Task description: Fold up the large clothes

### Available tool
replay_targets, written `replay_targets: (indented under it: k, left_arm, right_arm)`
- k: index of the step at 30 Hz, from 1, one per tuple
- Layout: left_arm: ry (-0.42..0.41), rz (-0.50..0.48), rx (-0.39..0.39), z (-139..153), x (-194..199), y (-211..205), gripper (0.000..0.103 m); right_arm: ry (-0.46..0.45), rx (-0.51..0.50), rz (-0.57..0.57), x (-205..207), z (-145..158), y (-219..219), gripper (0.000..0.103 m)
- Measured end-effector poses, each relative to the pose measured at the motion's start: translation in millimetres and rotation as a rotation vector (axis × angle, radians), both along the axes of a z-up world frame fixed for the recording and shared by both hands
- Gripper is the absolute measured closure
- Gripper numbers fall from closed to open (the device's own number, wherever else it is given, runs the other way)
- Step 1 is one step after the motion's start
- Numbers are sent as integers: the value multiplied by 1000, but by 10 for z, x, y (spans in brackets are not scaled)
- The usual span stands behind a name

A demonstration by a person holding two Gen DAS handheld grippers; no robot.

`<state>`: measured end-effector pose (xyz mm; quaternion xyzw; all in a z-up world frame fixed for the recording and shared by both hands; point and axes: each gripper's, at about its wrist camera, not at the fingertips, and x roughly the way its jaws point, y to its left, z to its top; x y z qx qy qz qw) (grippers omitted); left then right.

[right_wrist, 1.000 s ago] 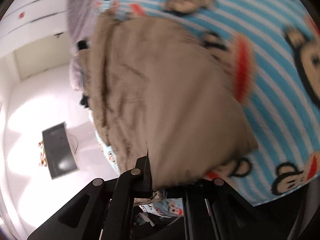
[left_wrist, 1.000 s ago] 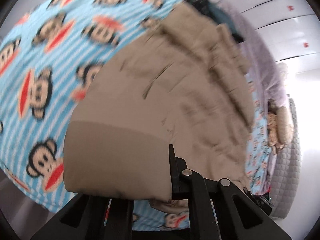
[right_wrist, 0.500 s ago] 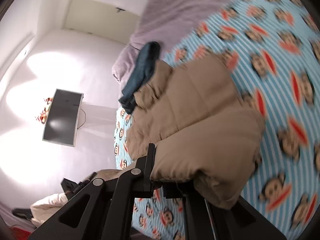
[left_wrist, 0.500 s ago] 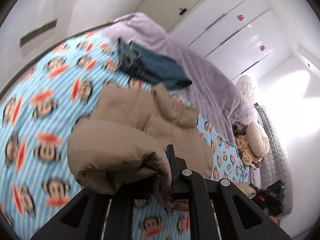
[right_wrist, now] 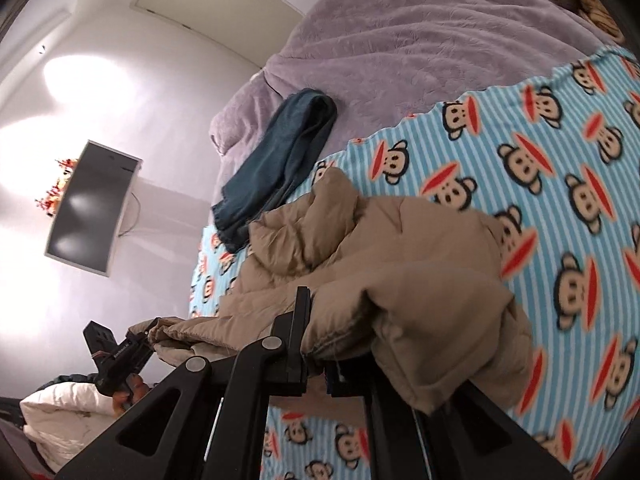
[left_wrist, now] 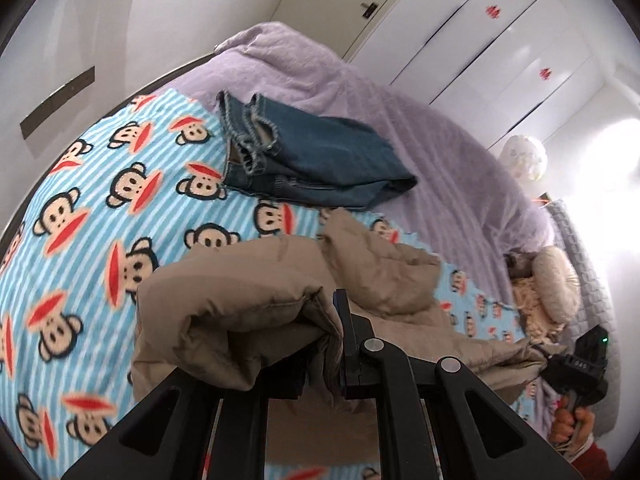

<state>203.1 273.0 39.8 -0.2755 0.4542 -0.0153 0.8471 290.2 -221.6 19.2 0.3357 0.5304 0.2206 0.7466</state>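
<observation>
A tan padded jacket [left_wrist: 376, 280] lies on the monkey-print blanket [left_wrist: 92, 200], its near edge lifted off the bed. My left gripper [left_wrist: 324, 344] is shut on one corner of that edge, and the fabric bunches over its fingers. In the right wrist view the same tan jacket [right_wrist: 400, 248] hangs from my right gripper [right_wrist: 320, 352], shut on the other corner. Each view shows the opposite gripper, held in a hand, at the jacket's far corner: the right gripper [left_wrist: 580, 368] and the left gripper [right_wrist: 120, 356].
Folded blue jeans [left_wrist: 316, 156] lie beyond the jacket on the edge of a lilac blanket [left_wrist: 420, 120]. White wardrobe doors [left_wrist: 500, 40] stand behind the bed. Cushions [left_wrist: 556, 284] sit at the bed's right. A wall screen [right_wrist: 88, 208] and a white pillow [right_wrist: 56, 412] show left.
Both grippers have lifted and drawn back with the jacket's edge. The views went from close on the fabric to showing the whole bed, the jeans and the room.
</observation>
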Motion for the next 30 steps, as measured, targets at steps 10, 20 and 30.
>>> replay_targets:
  k: [10, 20, 30]
  left_arm:
    - [176, 19, 51, -1016, 769, -4, 90]
    - [134, -70, 223, -812, 681, -219, 70]
    - [22, -74, 389, -419, 530, -342, 0]
  right_arm:
    - [157, -75, -54, 770, -985, 309, 97]
    - [184, -55, -85, 844, -1328, 361, 91]
    - [145, -101, -51, 844, -1155, 411, 60]
